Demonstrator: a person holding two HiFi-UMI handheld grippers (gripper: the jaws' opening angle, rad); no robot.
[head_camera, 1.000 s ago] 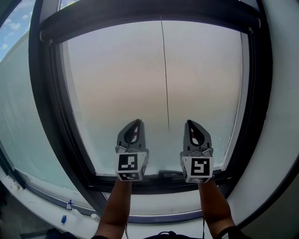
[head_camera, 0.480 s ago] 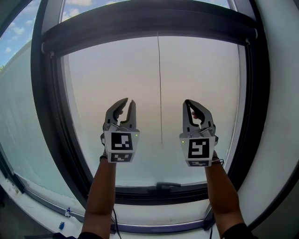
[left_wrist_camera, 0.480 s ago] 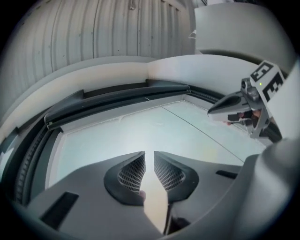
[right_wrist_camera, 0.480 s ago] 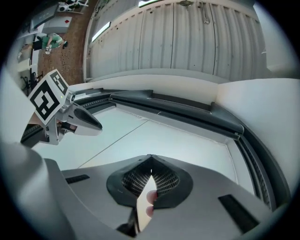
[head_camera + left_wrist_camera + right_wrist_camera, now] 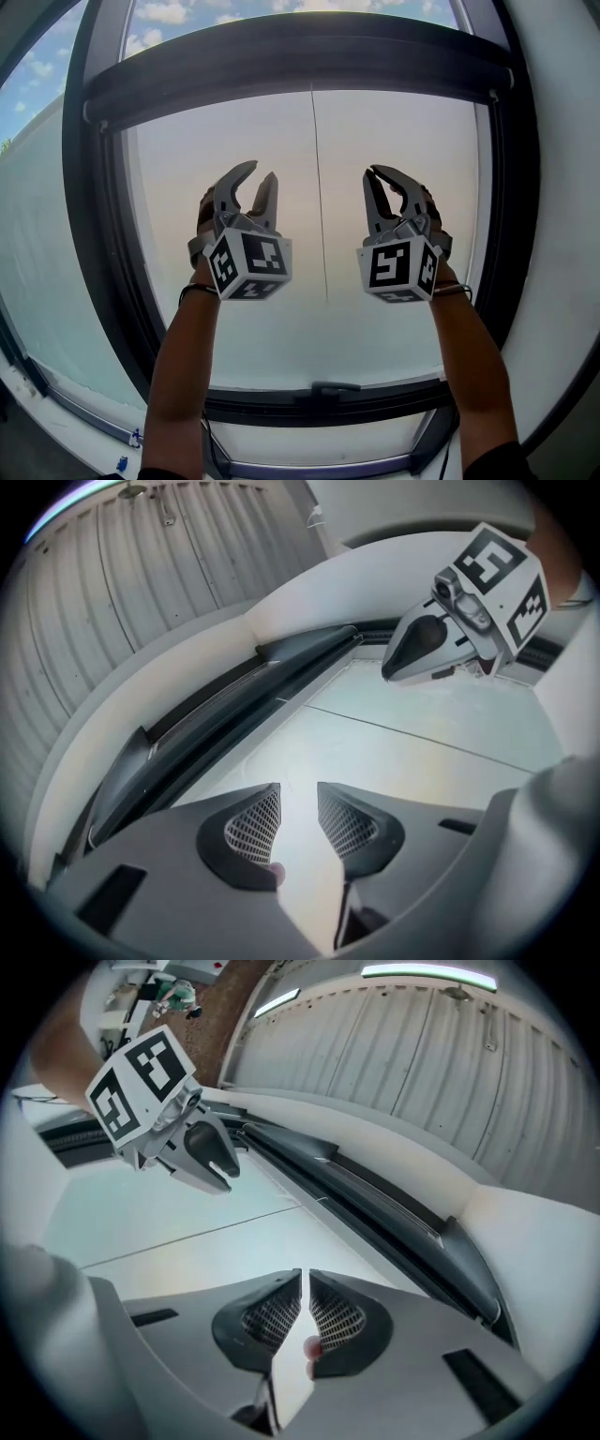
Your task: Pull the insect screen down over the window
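**Reaching up toward the rolled screen**

Both grippers are held up in front of the pane (image 5: 225, 122). I judge the insect screen is still rolled in the one dark housing (image 5: 300, 61) above the jaws, its long axis running side to side. One thin cord (image 5: 319, 197) hangs straight down between the grippers, about equally near each. The left gripper (image 5: 253, 186) has just been opening its jaws to a narrow, empty gap. The right gripper (image 5: 389, 186) is closed on nothing. One handle (image 5: 336, 386) sits far below.
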